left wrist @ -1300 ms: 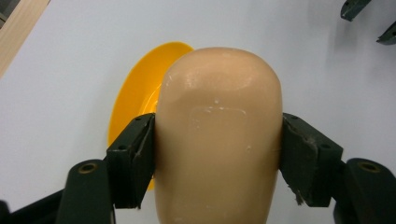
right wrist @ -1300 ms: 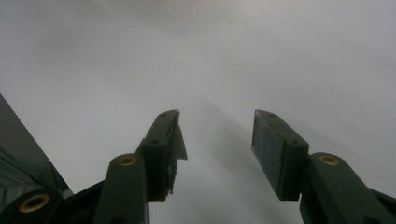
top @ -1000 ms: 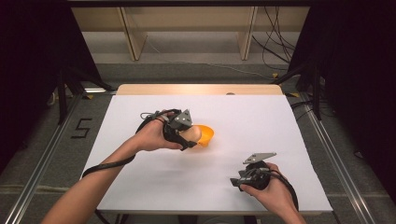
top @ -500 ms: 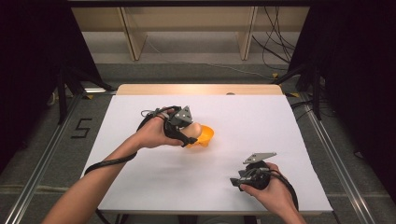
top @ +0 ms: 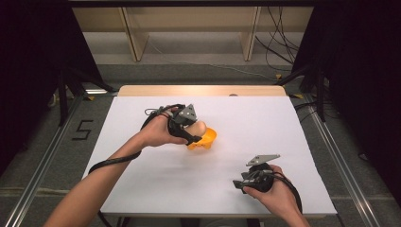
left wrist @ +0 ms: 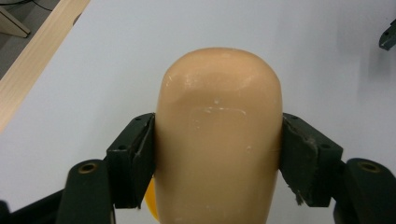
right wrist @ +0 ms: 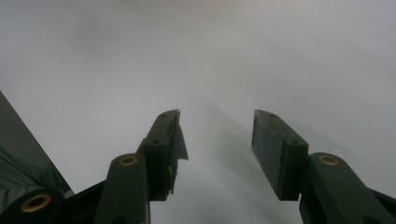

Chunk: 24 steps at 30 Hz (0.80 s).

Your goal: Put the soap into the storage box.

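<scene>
A smooth beige rounded object [left wrist: 219, 93] sits clamped between the two black pads of my left gripper [left wrist: 217, 140], which is shut on it. An orange part [left wrist: 150, 205] peeks out below it. In the high view my left gripper [top: 196, 130] holds this beige object [top: 201, 126] and its orange part [top: 204, 139] just above the white table's middle. My right gripper [top: 238, 183] rests low near the table's front right. Its jaws [right wrist: 217, 135] stand open over bare white surface, with nothing between them.
The white table top [top: 255, 118] has a wooden strip [top: 203, 90] along its far edge. Beyond it stand wooden shelf legs [top: 132, 38] and cables on the floor. Dark curtains flank both sides. Metal rails [top: 331, 142] run beside the table.
The left gripper has tilted a little with its object, so the beige part now shows above the orange one. The right gripper has kept still.
</scene>
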Each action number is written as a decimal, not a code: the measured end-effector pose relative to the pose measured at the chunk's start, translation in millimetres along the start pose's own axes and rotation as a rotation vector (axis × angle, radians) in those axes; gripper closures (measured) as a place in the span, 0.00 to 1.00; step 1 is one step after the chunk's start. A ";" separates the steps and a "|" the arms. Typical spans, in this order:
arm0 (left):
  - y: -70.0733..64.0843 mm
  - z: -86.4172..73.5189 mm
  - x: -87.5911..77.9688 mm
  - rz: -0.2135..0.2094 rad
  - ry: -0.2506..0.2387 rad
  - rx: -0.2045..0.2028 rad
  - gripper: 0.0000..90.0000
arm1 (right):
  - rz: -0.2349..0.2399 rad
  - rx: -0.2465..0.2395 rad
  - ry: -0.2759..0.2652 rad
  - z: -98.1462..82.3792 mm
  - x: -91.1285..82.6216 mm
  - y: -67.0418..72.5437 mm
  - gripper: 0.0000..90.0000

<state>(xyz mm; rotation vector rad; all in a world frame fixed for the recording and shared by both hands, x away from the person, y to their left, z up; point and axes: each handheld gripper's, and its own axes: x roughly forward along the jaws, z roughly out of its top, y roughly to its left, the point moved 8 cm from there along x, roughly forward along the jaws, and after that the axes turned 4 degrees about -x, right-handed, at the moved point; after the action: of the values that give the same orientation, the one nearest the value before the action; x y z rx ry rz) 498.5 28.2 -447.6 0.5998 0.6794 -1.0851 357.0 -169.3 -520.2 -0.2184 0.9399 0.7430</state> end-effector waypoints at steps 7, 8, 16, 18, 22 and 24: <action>2.1 4.5 3.8 -0.005 -0.006 0.012 0.36 | -0.003 -0.006 -0.002 0.2 -0.2 -1.3 0.58; 2.6 5.0 4.4 -0.005 -0.006 0.012 0.36 | -0.007 -0.033 -0.012 0.2 0.7 -3.0 0.58; 4.2 6.9 7.8 -0.007 -0.009 0.001 0.36 | 0.009 0.016 0.003 -1.4 -1.0 1.8 0.58; 5.5 7.3 8.4 -0.005 -0.008 0.008 0.36 | 0.010 0.021 0.004 -1.2 -1.6 2.2 0.58; 7.6 7.5 9.6 -0.003 -0.007 0.003 0.36 | 0.012 0.003 -0.012 -0.2 -0.1 0.9 0.58; 8.8 7.7 10.5 -0.001 -0.006 0.006 0.36 | 0.016 0.004 -0.011 -0.3 -0.3 1.6 0.58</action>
<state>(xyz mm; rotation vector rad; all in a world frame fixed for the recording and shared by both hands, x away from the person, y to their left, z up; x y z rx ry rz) 511.5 19.5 -449.5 0.6012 0.6711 -1.0904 355.6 -168.4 -519.9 -0.2034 0.9339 0.7566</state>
